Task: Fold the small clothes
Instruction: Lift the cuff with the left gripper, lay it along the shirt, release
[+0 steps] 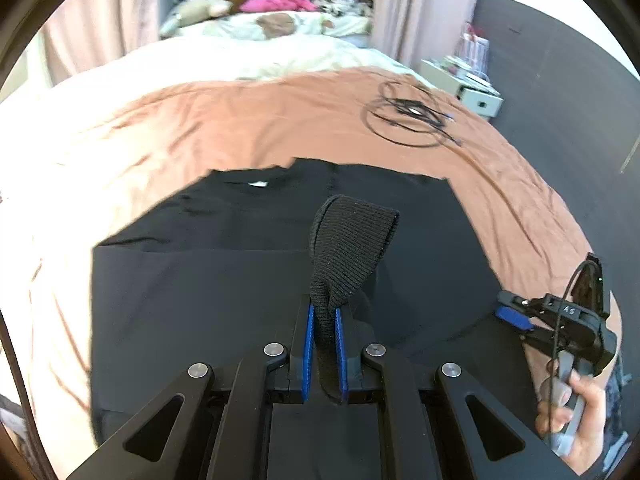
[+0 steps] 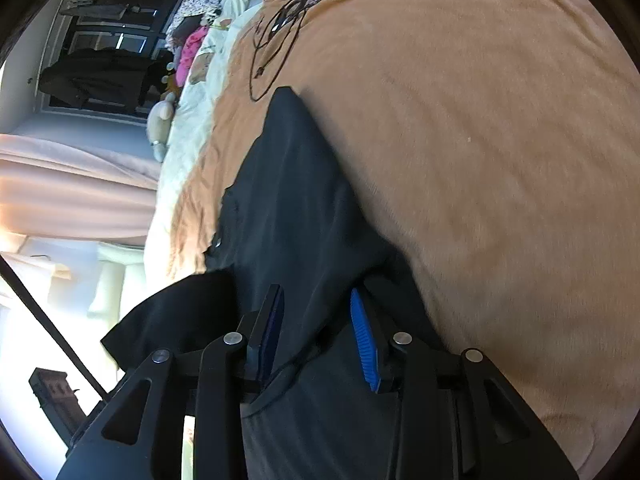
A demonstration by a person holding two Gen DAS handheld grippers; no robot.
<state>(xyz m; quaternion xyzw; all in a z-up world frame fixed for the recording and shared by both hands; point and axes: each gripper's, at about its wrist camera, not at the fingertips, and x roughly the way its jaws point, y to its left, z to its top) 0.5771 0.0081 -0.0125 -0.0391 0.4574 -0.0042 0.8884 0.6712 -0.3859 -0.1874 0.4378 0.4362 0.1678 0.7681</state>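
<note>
Black ribbed cuff (image 1: 352, 248) is gripped by the left gripper (image 1: 325, 336) above the black garment (image 1: 240, 280) spread on the bed (image 1: 240, 120); the right gripper (image 2: 316, 320) is held released. Folding is judged barely begun.

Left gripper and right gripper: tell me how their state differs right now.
The left gripper is shut on the ribbed cuff, its blue pads pressed against the knit; the right gripper is open, with black shirt fabric lying between its spread pads. The left gripper lifts the cuff above the shirt, while the right gripper sits low at the shirt's edge on the brown blanket. Both are black with blue pads.
</note>
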